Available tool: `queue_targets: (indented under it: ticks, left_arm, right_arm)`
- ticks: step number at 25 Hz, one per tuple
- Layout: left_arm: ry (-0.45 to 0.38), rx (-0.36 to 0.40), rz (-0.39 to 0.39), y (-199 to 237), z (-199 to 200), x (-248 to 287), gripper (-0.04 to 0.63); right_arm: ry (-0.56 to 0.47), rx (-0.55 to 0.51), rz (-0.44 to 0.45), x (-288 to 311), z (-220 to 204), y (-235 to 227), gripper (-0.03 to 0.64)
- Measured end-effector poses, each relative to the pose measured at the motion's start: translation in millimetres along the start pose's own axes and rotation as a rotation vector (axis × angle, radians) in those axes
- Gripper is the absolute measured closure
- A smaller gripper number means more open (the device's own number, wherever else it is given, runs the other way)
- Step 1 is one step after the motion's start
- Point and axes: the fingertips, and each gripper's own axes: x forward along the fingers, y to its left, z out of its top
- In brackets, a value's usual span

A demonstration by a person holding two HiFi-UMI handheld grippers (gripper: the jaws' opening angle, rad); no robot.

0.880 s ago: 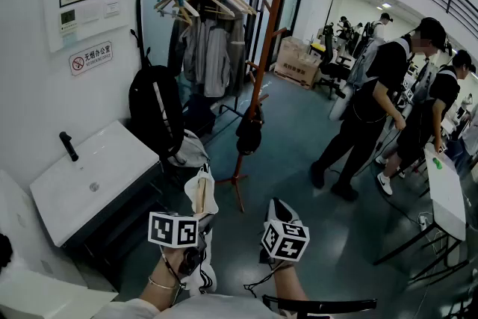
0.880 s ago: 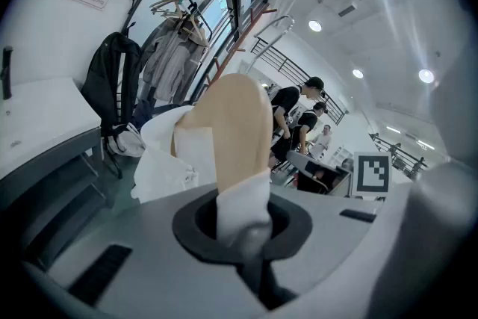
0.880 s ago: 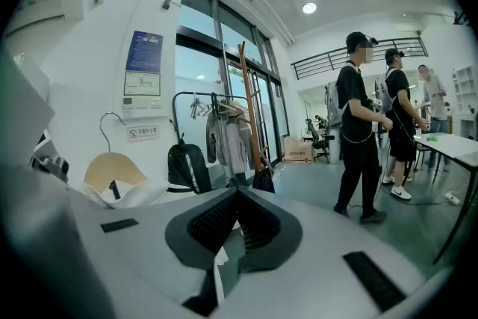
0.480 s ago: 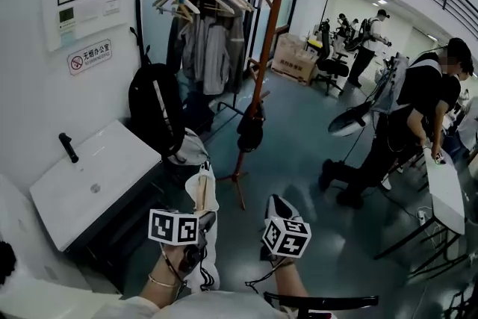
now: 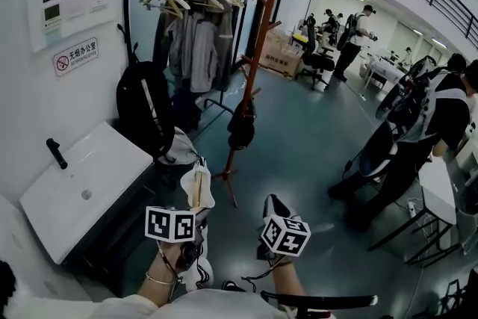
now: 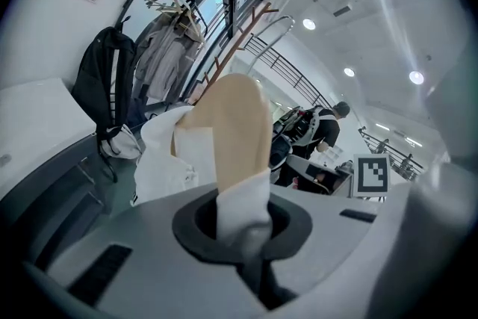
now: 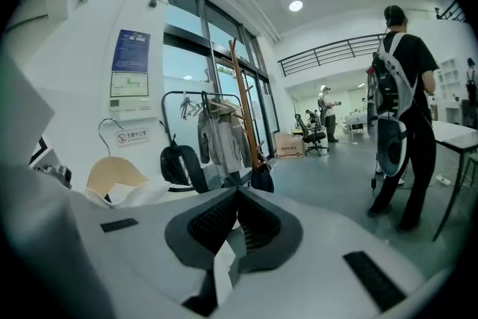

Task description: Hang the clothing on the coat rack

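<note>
**Item:** clothing (image 6: 166, 155), white, carried on a pale wooden hanger (image 6: 240, 119) with a wire hook.

**Location:** in the air on the near side of the coat rack (image 5: 259, 48). In the head view it sits close to the rack's foot and well below its upper pegs. It is not yet hung.

**Held by:** the left hand-held gripper (image 6: 240, 229), clenched on a fold of the white cloth just under the hanger's shoulder. The right hand-held gripper (image 7: 237, 194) rides beside it, on the far side from the rack's foot, with its jaws together. A pale strip shows low between them, but whether it is cloth cannot be told.

**Handling, judged:**
- The clothing is probably light, soft and limp, so it will sag and swing from any pinch.
- The cloth could slide off the smooth wood if tipped.
- The hanger is the only stiff part and is not fragile.

**Where to take hold:** the hanger's neck or shoulder, pinched through the cloth, keeps the hook upright and steerable. Holding cloth alone leaves the hook free to roll.

**Rack:** a dark bag (image 5: 241, 127) occupies a lower peg, while the higher pegs look free.
</note>
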Motion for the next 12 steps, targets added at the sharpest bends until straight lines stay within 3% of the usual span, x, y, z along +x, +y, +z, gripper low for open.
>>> queue_targets:
  ticks: [7,12]
  left_arm:
    - [0.01,-0.01,0.011,7,-6,10,0.578]
    - [0.021,-0.022,0.02,34,13,30,0.578]
  right_arm:
    - [0.012,0.012,-0.022,-1,-13,-15,0.594]
    - [0.02,0.028,-0.036,42,-7,-21,0.594]
